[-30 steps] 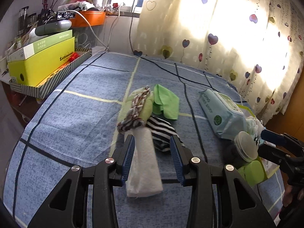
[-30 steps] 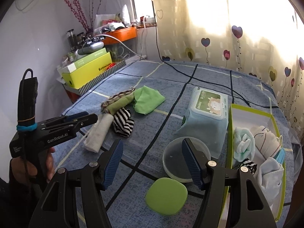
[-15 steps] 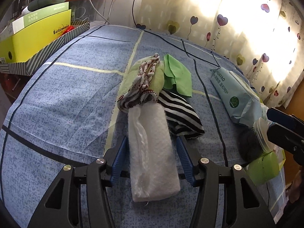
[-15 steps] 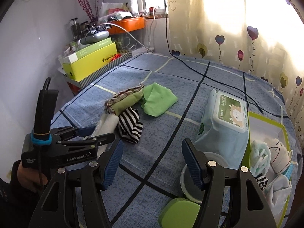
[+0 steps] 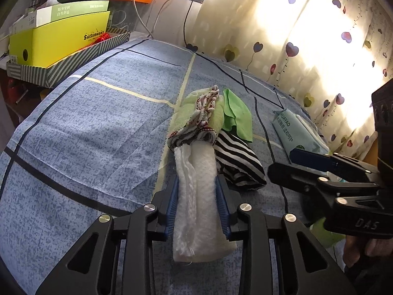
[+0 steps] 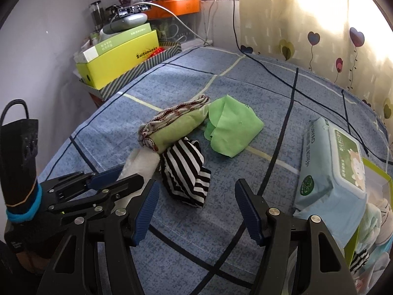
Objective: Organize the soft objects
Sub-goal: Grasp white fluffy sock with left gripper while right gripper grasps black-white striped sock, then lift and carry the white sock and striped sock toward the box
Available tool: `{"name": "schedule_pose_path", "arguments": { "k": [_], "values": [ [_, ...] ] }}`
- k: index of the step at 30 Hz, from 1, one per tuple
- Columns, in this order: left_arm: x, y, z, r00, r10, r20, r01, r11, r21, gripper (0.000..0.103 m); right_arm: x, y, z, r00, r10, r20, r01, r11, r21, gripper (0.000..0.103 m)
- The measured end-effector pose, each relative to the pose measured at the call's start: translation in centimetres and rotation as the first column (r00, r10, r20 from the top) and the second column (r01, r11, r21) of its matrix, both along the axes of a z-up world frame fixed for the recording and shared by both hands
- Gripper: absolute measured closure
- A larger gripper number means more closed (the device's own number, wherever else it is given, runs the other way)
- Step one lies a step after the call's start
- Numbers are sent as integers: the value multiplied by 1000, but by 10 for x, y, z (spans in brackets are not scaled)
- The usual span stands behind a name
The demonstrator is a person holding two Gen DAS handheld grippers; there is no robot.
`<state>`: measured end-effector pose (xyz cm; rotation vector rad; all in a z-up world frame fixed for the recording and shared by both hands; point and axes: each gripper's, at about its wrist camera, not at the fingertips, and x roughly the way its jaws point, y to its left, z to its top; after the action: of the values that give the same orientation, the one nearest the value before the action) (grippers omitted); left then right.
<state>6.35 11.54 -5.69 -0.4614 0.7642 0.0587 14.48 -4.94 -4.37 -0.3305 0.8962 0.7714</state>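
Note:
A rolled white towel (image 5: 199, 191) lies on the blue bedspread (image 5: 98, 135), and my left gripper (image 5: 197, 196) is shut on it, blue pads pressing both sides. Beyond it lie a green-and-patterned rolled cloth (image 5: 199, 120), a black-and-white striped cloth (image 5: 238, 164) and a bright green cloth (image 5: 237, 115). My right gripper (image 6: 196, 211) is open and empty, hovering just short of the striped cloth (image 6: 184, 174). The left gripper (image 6: 105, 184) shows at lower left in the right wrist view, with the towel (image 6: 142, 162) between its fingers.
A pack of wet wipes (image 6: 331, 169) lies at the right, beside a green-rimmed box (image 6: 378, 172) holding several soft items. A yellow box (image 5: 59, 39) in a striped tray (image 5: 73, 61) stands off the bed's far left. A black cable (image 6: 282, 81) crosses the bedspread.
My left gripper advanced over the white towel and closed on it. My right gripper moved left and forward, from above the lid and round container toward the striped cloth, staying open.

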Motion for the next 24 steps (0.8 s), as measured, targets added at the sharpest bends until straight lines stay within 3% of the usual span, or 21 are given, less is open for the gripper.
{"name": "schedule_pose_path", "arguments": {
  "k": [10,12,14,24],
  "values": [
    [-9,15,2,998,63,30,-62,997,-47,72,19,34,-33,997,2,-75,-6,999,-43,58],
    [-9,14,2,998,62,29,-60,997,-47,72,20,38,-38,997,-1,-74,-4,998,-55,68],
    [-9,14,1,998,62,26,-60,997,-47,72,20,35,-37,998,-5,-66,2,999,-46,88],
    [-8,8,3,998,54,42,-53,998,-29,72,-1,8,-10,1000,0,-14,0,999,34,90]
  ]
}}
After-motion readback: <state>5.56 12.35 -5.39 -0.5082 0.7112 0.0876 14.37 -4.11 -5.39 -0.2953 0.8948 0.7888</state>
